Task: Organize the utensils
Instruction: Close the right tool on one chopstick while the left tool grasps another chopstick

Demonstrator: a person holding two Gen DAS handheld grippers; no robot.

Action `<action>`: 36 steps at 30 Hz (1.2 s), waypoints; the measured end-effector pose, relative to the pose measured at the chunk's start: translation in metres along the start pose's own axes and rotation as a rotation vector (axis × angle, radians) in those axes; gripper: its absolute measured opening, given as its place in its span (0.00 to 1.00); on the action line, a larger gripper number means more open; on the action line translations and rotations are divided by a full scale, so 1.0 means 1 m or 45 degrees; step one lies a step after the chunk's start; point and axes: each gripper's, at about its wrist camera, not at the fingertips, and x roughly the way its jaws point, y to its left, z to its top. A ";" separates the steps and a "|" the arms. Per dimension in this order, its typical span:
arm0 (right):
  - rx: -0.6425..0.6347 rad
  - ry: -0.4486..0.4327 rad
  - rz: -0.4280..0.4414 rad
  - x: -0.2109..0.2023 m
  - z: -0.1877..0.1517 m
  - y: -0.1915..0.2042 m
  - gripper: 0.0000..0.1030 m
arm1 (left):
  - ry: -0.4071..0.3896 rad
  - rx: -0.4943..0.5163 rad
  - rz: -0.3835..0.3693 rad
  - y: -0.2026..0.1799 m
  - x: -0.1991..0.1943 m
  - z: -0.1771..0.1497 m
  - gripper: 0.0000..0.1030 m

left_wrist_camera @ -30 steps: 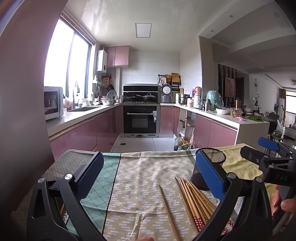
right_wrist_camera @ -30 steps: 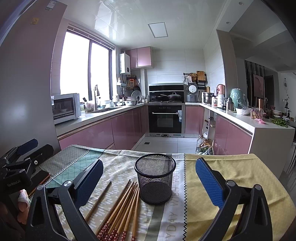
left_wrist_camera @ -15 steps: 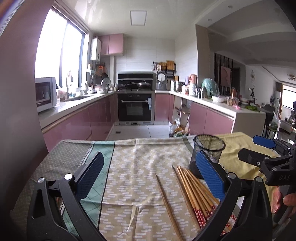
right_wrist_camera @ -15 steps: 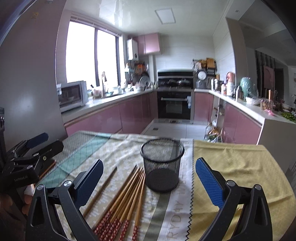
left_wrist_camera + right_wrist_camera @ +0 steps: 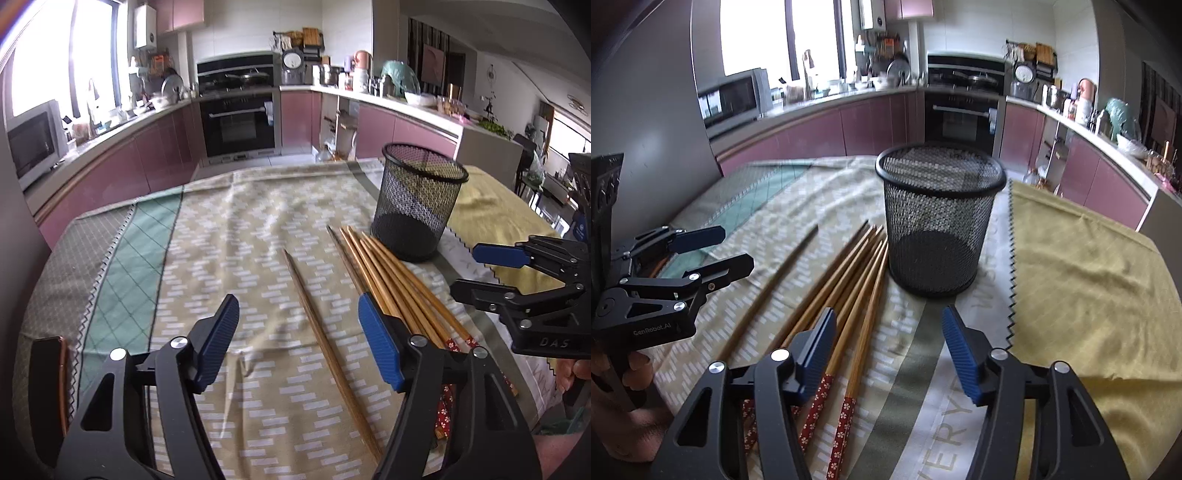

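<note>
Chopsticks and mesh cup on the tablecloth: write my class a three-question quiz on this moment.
1. True or false: the mesh cup already holds chopsticks.
2. The lone chopstick lies: A) in the bundle of chopsticks B) apart from it, under the left claw C) in the cup.
3. Fill in: the right claw holds ____.

Key: 1 false; 2 B; 3 nothing, its jaws are closing empty above the cloth.
</note>
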 end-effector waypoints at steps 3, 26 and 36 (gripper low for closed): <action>0.005 0.060 0.012 0.013 0.000 0.000 0.47 | 0.071 0.026 -0.006 -0.005 0.018 -0.001 0.56; 0.077 0.121 0.092 0.040 0.010 -0.008 0.06 | 0.252 -0.054 -0.111 -0.005 0.066 0.008 0.12; 0.064 0.049 0.140 0.015 0.013 -0.008 0.06 | 0.239 -0.118 -0.163 0.004 0.056 0.009 0.08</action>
